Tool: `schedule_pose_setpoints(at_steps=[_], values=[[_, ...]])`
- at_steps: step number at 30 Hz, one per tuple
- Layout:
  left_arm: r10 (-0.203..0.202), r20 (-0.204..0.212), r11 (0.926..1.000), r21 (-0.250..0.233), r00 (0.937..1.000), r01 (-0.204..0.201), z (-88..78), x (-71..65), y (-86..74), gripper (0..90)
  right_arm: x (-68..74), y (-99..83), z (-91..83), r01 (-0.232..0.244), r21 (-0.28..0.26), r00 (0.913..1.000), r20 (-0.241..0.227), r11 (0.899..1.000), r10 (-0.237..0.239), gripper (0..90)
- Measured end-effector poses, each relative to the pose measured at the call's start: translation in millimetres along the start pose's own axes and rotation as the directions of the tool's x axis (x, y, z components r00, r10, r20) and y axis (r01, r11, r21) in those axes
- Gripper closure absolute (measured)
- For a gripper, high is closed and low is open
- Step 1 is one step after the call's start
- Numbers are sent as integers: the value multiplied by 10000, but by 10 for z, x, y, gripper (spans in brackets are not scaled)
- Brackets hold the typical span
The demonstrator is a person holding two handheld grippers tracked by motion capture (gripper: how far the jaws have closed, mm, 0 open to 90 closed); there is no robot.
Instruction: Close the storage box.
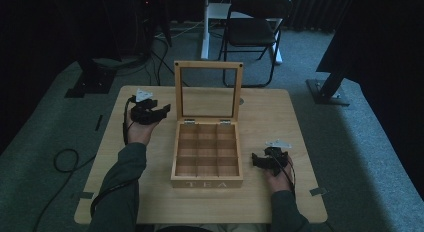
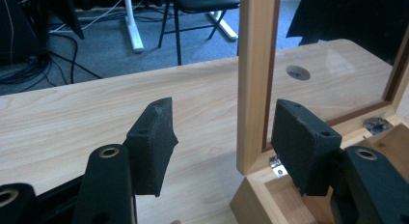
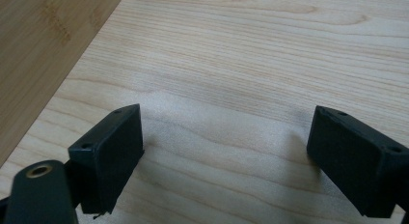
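A wooden tea box (image 1: 207, 154) sits at the middle of the table (image 1: 280, 122), its glass lid (image 1: 208, 92) standing upright and its compartments bare. The left gripper (image 1: 159, 112) hangs just beside the lid's left edge, the forearm stretched forward from the near edge of the table. Its jaws are spread wide with nothing between them; in the left gripper view they straddle the lid's frame (image 2: 254, 79) without touching it. The right gripper (image 1: 261, 160) rests low beside the box's right wall, jaws wide apart and holding nothing, pointed at bare wood.
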State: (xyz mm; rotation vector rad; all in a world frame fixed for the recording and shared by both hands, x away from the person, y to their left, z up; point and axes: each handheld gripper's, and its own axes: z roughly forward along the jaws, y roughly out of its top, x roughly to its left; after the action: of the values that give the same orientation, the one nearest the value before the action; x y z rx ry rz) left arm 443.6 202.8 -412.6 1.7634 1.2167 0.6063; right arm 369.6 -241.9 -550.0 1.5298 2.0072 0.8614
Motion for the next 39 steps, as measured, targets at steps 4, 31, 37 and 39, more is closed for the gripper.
schedule_pose_setpoints(at_steps=[4,31,37,39], values=[[-89,41,10000,7,10000,89,35,19,31,409,0,0,0,3,0,10000,-1,10000,-3,122],[194,414,9998,-48,9990,-192,314,-95,321,414,0,0,0,10,-3,10000,-3,10000,-10,122],[372,362,9991,166,9987,-378,429,-163,339,414,0,0,0,8,-2,10000,-3,10000,-8,122],[436,330,9989,185,9985,-442,463,-174,352,414,0,-1,0,16,-1,10000,1,10000,-16,123]])
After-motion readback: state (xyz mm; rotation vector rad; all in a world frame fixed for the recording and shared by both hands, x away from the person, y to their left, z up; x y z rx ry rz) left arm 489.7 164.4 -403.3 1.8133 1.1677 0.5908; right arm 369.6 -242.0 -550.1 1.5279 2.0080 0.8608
